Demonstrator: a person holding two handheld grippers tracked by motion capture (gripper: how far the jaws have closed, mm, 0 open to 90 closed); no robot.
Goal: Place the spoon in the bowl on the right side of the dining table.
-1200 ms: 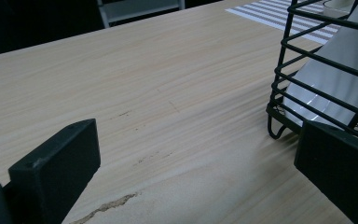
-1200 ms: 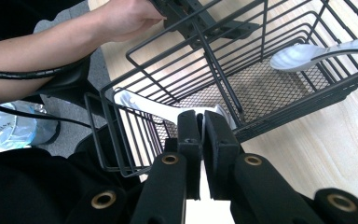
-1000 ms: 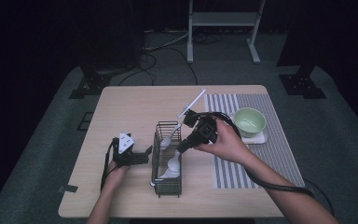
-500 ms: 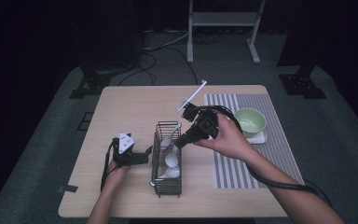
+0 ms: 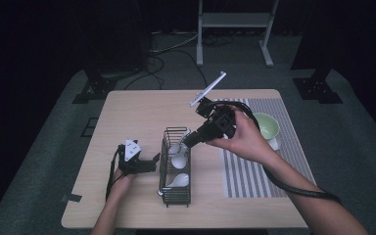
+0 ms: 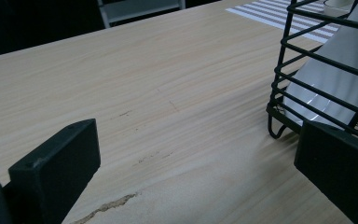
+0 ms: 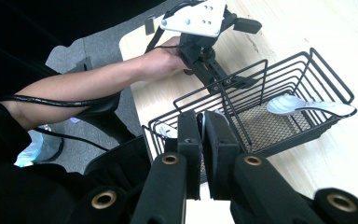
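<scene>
White spoon point(image 5: 178, 148) — pinched in right gripper point(image 5: 190, 140) above basket point(image 5: 175, 196).

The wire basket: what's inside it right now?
In the wire basket, the high view shows white spoons: one near the front, another mid-basket. The right gripper, jaws shut on a white spoon, hangs over the far end and covers what lies beneath.

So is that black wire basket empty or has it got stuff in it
Not empty. The black wire basket holds white spoons: two lie inside in the high view, one in the right gripper view.
</scene>
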